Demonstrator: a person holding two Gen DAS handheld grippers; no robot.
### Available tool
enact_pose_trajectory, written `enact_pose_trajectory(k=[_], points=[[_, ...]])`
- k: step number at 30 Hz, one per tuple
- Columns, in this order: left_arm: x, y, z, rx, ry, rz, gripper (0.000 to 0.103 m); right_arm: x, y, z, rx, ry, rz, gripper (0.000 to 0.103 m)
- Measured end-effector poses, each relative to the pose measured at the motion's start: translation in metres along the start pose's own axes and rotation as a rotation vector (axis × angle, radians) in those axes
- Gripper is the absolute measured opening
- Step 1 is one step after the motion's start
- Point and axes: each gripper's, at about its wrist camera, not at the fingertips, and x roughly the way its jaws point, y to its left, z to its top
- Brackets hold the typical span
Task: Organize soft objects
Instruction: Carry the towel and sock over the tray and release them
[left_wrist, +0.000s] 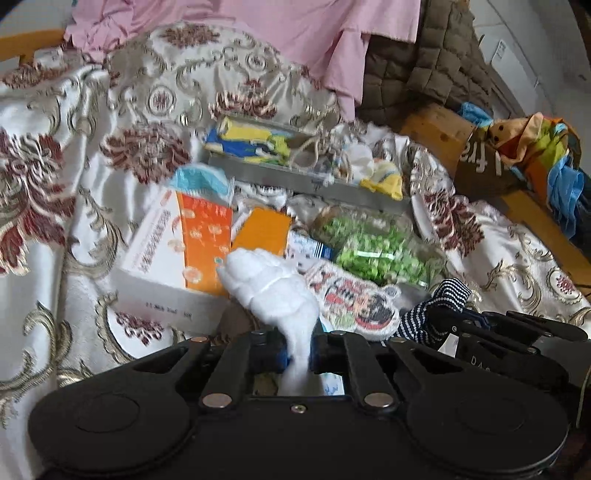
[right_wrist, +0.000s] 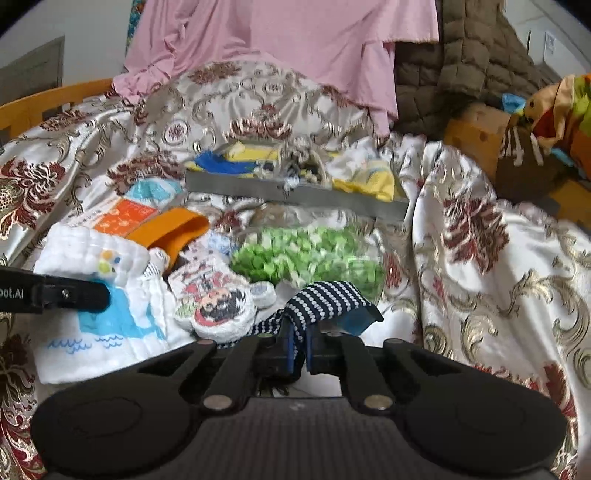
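Observation:
On a flowered bedspread (left_wrist: 55, 155) lies a heap of small items. My left gripper (left_wrist: 300, 350) is shut on a bunched white cloth (left_wrist: 269, 284). The right wrist view shows that cloth as a white towel with a blue print (right_wrist: 103, 314), one left finger (right_wrist: 70, 294) lying over it. My right gripper (right_wrist: 300, 350) is shut on a navy cloth with white dots (right_wrist: 325, 299), striped-looking in the left wrist view (left_wrist: 443, 302). Between the two lies a cartoon-printed cloth (right_wrist: 214, 299). A grey tray (right_wrist: 295, 194) behind holds yellow and blue socks (right_wrist: 369, 177).
An orange-and-white box (left_wrist: 173, 251), an orange cloth (right_wrist: 173, 229) and a clear bag of green bits (right_wrist: 306, 254) lie in the heap. A pink garment (right_wrist: 288, 40) and a brown quilt (right_wrist: 461, 66) hang behind. A brown basket of colourful cloths (left_wrist: 517, 155) sits on the wooden frame at right.

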Motion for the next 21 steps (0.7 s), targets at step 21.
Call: enact_pose_trajectory(k=[21], points=[[-0.063, -0.025, 0.019, 0.168, -0.3, 0.04, 0.009, -0.054, 0.007, 0.008, -0.037, -0.372, 0.087, 0.006]])
